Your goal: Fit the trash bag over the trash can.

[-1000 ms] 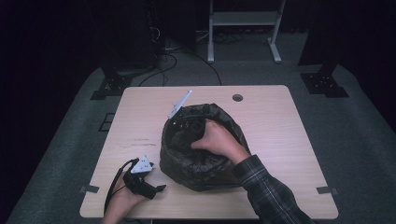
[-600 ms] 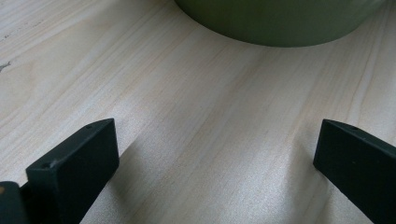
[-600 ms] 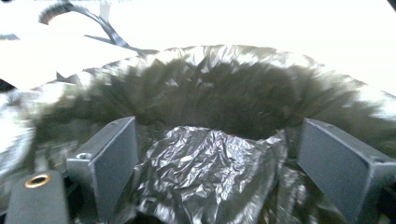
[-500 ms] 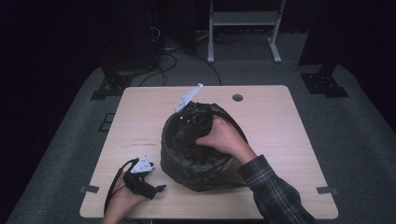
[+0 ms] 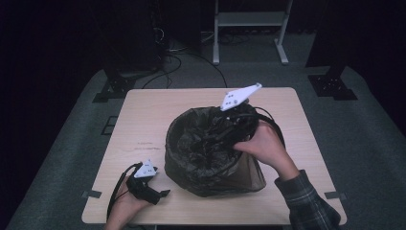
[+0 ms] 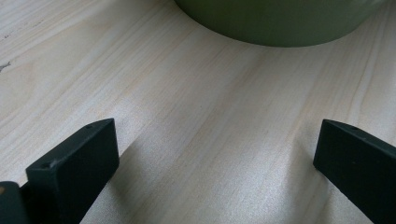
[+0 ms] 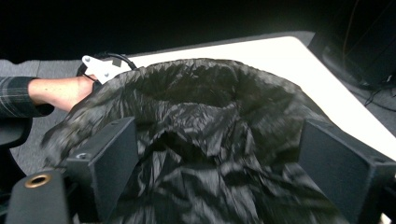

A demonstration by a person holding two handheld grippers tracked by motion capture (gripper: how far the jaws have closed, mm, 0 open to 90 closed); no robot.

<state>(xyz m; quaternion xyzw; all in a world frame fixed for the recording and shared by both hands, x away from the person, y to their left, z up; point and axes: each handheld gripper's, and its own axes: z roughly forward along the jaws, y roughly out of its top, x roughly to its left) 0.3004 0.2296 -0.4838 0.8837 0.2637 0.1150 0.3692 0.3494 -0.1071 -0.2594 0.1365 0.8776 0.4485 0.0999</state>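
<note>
Right claw (image 5: 239,125) moved up over bag (image 5: 210,153), wood table (image 5: 158,115), dark rm

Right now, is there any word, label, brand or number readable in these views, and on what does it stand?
None can be read: the black bag, the table, the green bin wall and both grey gripper plates bear no legible text.

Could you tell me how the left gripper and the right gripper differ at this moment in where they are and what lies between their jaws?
The left gripper rests low on the table beside the bin, while the right gripper is raised over the black bag at its far rim. In the left gripper view bare wood lies between the jaws; in the right gripper view, black bag plastic. Both stand open, gripping nothing.
</note>
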